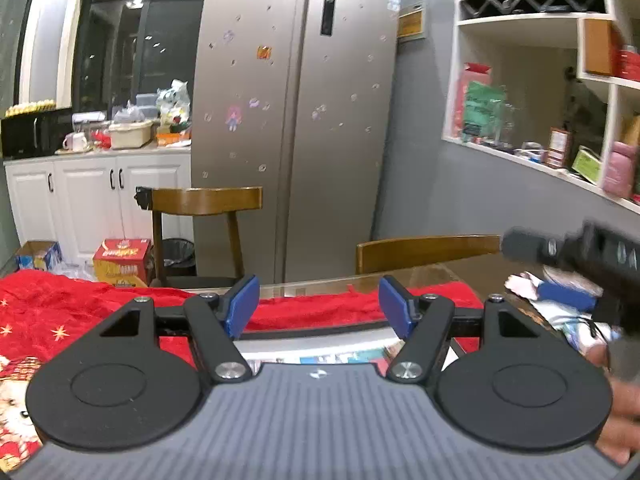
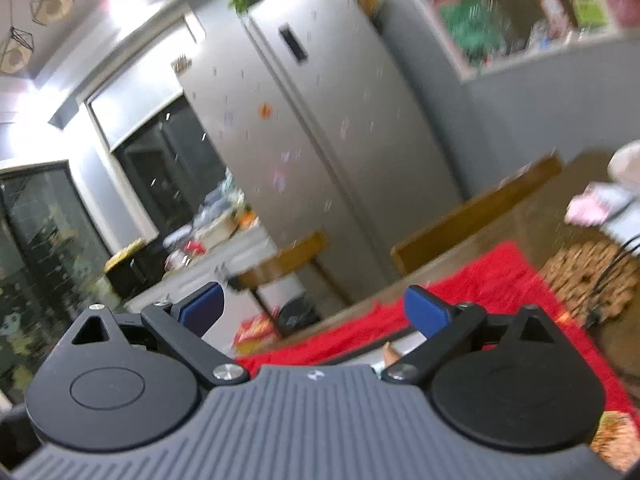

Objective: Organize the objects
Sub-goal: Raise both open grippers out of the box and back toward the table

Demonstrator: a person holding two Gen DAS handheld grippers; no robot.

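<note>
My left gripper (image 1: 318,306) is open and empty, held level above a red cloth (image 1: 60,320) on the table. A flat grey-rimmed item with a printed cover (image 1: 320,350) lies under it, mostly hidden by the gripper body. My right gripper (image 2: 314,312) is open and empty, tilted and blurred, above the same red cloth (image 2: 492,284); it also shows in the left wrist view (image 1: 580,256) at the right, dark and blurred. Pink and white items (image 2: 600,204) lie on the table at the far right.
Two wooden chairs (image 1: 208,202) (image 1: 424,252) stand behind the table. A silver fridge (image 1: 292,120) is beyond them. White wall shelves (image 1: 540,148) hold clutter at the right. A counter with dishes (image 1: 120,136) is at the left. A red box (image 1: 122,262) and bin sit on the floor.
</note>
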